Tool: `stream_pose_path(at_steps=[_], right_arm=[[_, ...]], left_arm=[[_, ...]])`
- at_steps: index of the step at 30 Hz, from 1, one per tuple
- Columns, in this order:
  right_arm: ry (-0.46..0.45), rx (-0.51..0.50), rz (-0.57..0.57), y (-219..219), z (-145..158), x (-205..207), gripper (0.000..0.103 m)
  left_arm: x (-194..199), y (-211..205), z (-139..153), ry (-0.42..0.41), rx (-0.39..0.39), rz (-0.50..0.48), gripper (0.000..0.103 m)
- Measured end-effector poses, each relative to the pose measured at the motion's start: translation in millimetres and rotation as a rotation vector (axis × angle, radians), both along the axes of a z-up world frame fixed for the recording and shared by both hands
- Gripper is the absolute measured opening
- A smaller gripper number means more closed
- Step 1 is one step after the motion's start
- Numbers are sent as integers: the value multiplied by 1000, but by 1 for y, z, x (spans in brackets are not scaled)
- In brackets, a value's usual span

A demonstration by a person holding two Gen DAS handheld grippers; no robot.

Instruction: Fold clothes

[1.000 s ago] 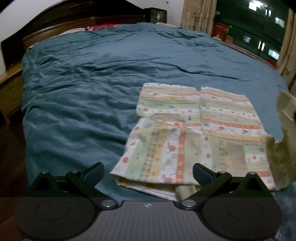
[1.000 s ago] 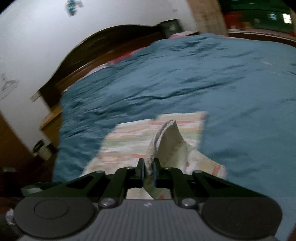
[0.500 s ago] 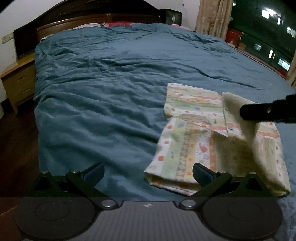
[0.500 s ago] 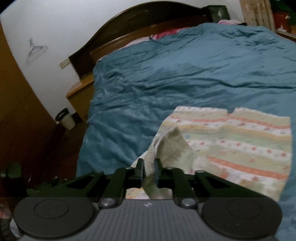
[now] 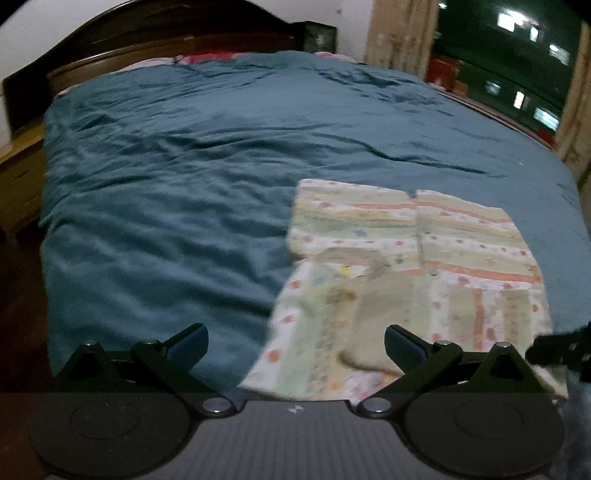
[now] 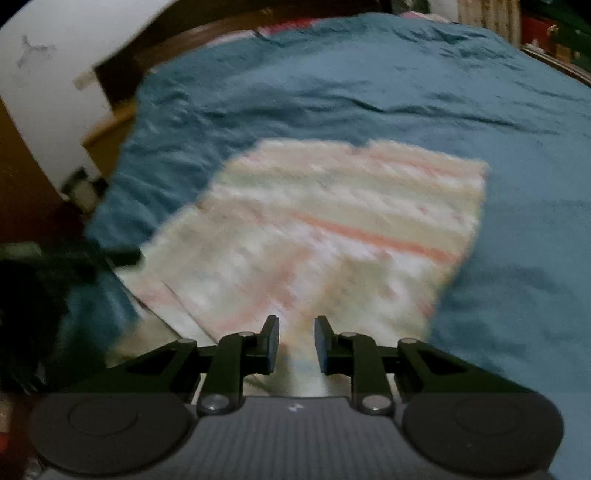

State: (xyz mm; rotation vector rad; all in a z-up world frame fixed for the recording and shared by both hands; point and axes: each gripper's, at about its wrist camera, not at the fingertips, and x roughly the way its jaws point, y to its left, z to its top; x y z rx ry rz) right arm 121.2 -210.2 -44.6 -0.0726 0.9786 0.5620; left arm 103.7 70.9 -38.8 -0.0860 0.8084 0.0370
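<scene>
A pale patterned shirt with orange, green and yellow stripes [image 5: 417, 273] lies folded on the blue bed cover [image 5: 207, 177]. My left gripper [image 5: 295, 341] is wide open and empty, hovering over the shirt's near left edge. In the right wrist view the shirt [image 6: 325, 221] is blurred and lies flat. My right gripper [image 6: 296, 341] is partly open just above the shirt's near edge and holds nothing. Its dark tip also shows at the right edge of the left wrist view [image 5: 557, 349].
A dark wooden headboard [image 5: 166, 40] and pillows stand at the far end of the bed. A wooden nightstand [image 5: 18, 177] is at the left. Curtains [image 5: 399, 33] and a dark window are at the back right. The bed's near edge lies below the grippers.
My right gripper has opened and let go of the shirt sleeve it held. The sleeve now lies folded over the shirt. Both wrist views have shifted.
</scene>
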Motion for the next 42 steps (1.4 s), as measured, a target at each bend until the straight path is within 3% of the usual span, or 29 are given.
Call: stream_pose_path(at_steps=[6, 10, 14, 21, 26, 29, 36, 42], right_arm=[[-9, -23, -40, -21, -6, 5, 22], [-54, -18, -55, -16, -1, 20, 31], [-63, -57, -34, -7, -5, 28, 31], [-159, -196, 184, 14, 4, -12, 46], [-243, -330, 393, 29, 0, -49, 59], [-265, -398, 474, 32, -10, -62, 61], [-387, -494, 608, 46, -26, -88, 66], [-425, -511, 649, 54, -31, -88, 66]], left_arm=[[24, -24, -7, 7, 41, -56, 103], [38, -30, -21, 40, 67, -68, 103], [44, -25, -37, 95, 80, -70, 103], [22, -11, -21, 59, 104, -121, 103], [-6, -1, -12, 26, 206, -215, 103], [-25, 4, -10, 24, 252, -284, 103], [-41, -12, -11, 93, 55, -373, 98], [-45, -31, -14, 156, -115, -445, 73]])
